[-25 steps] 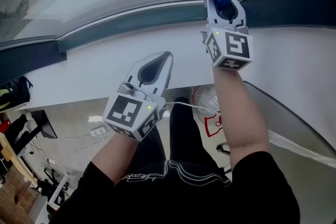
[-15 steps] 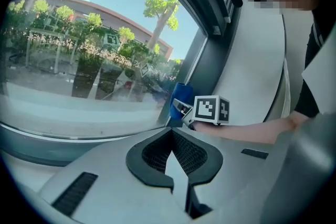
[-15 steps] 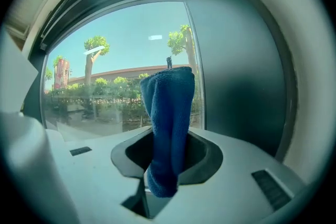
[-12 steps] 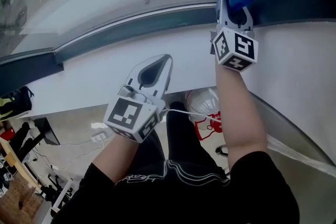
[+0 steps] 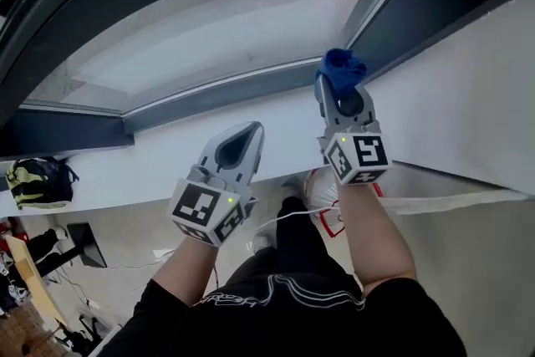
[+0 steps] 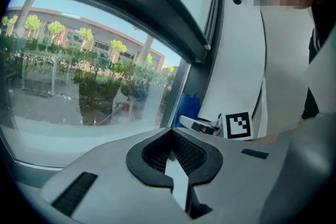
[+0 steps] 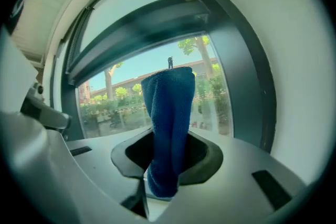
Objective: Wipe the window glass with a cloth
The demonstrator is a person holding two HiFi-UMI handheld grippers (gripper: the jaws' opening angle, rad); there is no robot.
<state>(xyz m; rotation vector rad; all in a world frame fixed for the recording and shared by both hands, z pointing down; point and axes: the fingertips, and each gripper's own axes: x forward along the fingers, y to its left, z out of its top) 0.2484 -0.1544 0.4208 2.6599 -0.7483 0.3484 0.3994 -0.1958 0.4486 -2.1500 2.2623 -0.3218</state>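
Two grippers are raised in front of us toward a window. The right gripper (image 5: 338,93), at about one o'clock in the head view, is clamped on a blue cloth (image 5: 341,67), which stands bunched and upright out of its jaws. The cloth sits against the dark window frame (image 5: 251,88) at the lower right corner of the window glass (image 5: 209,33); we cannot tell whether it touches the pane. The left gripper (image 5: 251,131), at about eleven o'clock and lower, hangs over the white sill (image 5: 142,167) with its jaws together and nothing between them. Down on the floor, a yellow and black backpack (image 5: 38,182) lies at nine o'clock, and a clear plastic bag with red print (image 5: 322,195) sits by our feet, just under the right gripper; what either holds we cannot make out.
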